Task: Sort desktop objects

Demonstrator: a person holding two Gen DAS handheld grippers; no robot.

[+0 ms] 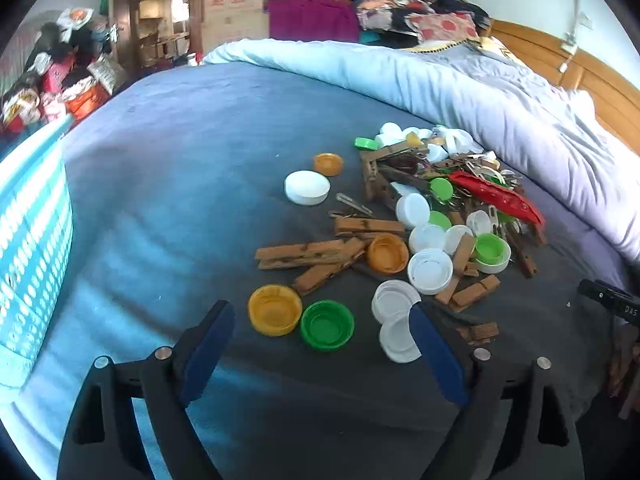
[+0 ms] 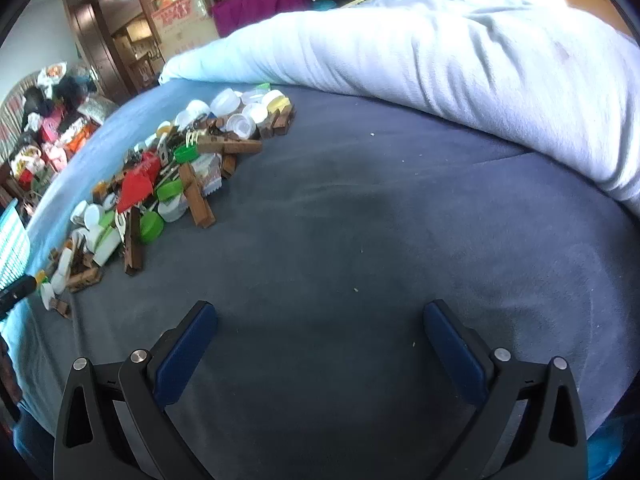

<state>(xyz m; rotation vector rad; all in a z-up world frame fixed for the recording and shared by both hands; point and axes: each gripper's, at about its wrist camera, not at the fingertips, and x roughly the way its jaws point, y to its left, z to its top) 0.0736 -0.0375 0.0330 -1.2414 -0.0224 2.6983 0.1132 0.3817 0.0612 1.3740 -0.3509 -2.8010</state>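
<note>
A pile of bottle caps, wooden clothespins (image 1: 304, 255), keys and a red packet (image 1: 496, 196) lies on the blue bed sheet (image 1: 180, 160). My left gripper (image 1: 322, 316) is open and empty, low over the sheet; a green cap (image 1: 327, 325) and a yellow cap (image 1: 275, 309) lie between its fingers, and white caps (image 1: 394, 304) lie by the right finger. In the right wrist view the same pile (image 2: 168, 184) lies at the left. My right gripper (image 2: 320, 312) is open and empty over bare sheet.
A turquoise perforated basket (image 1: 32, 240) stands at the left edge of the left wrist view. A rolled pale quilt (image 2: 440, 52) runs along the far side of the bed. Clutter and boxes (image 1: 60, 76) fill the room beyond.
</note>
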